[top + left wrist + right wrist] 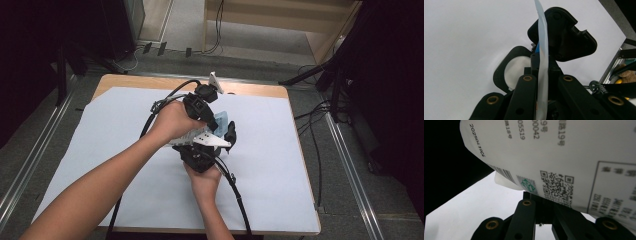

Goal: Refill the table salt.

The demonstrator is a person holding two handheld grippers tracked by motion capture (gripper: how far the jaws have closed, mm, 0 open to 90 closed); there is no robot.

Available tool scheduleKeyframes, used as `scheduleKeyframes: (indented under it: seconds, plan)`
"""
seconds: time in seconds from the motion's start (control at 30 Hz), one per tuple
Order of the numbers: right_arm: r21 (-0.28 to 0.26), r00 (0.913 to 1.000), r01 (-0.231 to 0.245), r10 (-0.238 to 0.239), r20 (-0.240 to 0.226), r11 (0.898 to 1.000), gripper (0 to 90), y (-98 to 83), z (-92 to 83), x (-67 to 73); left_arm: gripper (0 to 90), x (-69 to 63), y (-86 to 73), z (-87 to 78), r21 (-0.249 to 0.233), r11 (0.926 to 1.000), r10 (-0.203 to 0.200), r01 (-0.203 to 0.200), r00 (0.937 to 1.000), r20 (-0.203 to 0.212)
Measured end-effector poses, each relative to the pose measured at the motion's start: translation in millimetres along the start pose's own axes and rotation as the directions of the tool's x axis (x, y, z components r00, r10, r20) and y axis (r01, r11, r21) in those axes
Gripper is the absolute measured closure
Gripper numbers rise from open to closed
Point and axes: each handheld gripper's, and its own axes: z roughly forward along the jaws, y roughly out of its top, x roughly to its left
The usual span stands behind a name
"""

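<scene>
White packet [564, 152] edge-on, long axis upright; both grippers clamped

Pouch [564, 152]: smooth, glossy printed plastic. Tools [202, 107]: matt black plastic, brass rivets. Table [150, 81]: wood under matt white paper [115, 125].

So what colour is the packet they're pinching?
White packet with black print, clearest in the right gripper view.

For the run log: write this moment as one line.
left gripper: jaws shut on pouch edge | right gripper: jaws shut on pouch | pouch: white, printed, held between both above white sheet
</scene>
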Motion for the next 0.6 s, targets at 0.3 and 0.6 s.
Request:
scheduleKeyframes:
  seconds: [0.3, 0.6]
  plan:
    - [0.017, 0.9998, 0.015, -0.015, 0.014, 1.0, 90.0, 0.2, -2.1, -0.5, 90.0, 0.4, -3.4, -5.4, -0.026, 0.9996, 0.009, -0.009, 0.9997, 0.021]
    - [0.061, 0.9984, 0.042, -0.044, 0.034, 0.997, 90.0, -2.3, -4.6, 0.4, 90.0, 9.0, -19.4, -19.4, -0.102, 0.9945, 0.032, -0.024, 0.9968, 0.073]
